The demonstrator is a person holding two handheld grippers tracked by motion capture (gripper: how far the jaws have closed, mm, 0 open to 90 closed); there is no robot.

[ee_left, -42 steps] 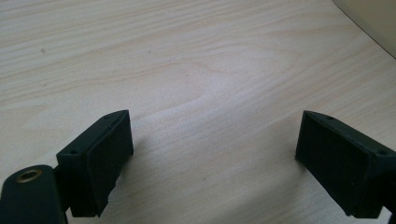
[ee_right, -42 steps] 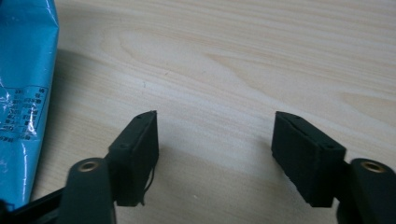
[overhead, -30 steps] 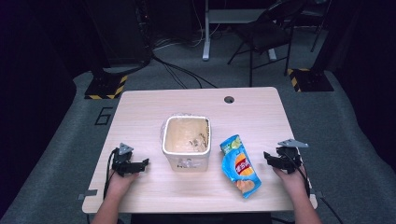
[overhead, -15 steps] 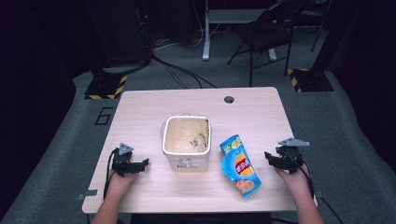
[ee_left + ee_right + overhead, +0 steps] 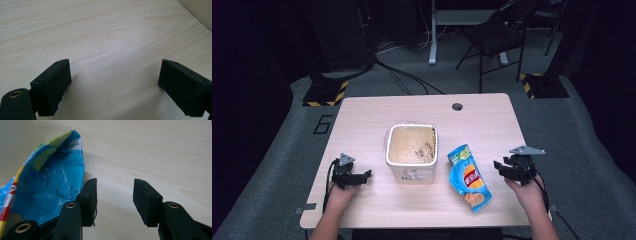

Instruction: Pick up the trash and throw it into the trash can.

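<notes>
Blue chip bag (image 5: 468, 177) lies flat right of frame centre, just beside the square tub (image 5: 411, 152), whose inside looks smeared and otherwise empty. Right gripper (image 5: 503, 168), jaws partly parted, holds nothing; left gripper (image 5: 362, 176), lower left, gapes wide over bare table (image 5: 377, 112). Risk: the slick foil may slide from a shallow pinch.

Lighting: overhead, bright on the pale surface (image 5: 422, 115); surroundings dark. Shadows: short and soft. Image quality: high view soft and grainy; both gripper views sharper, with slight glare on the wood.
</notes>
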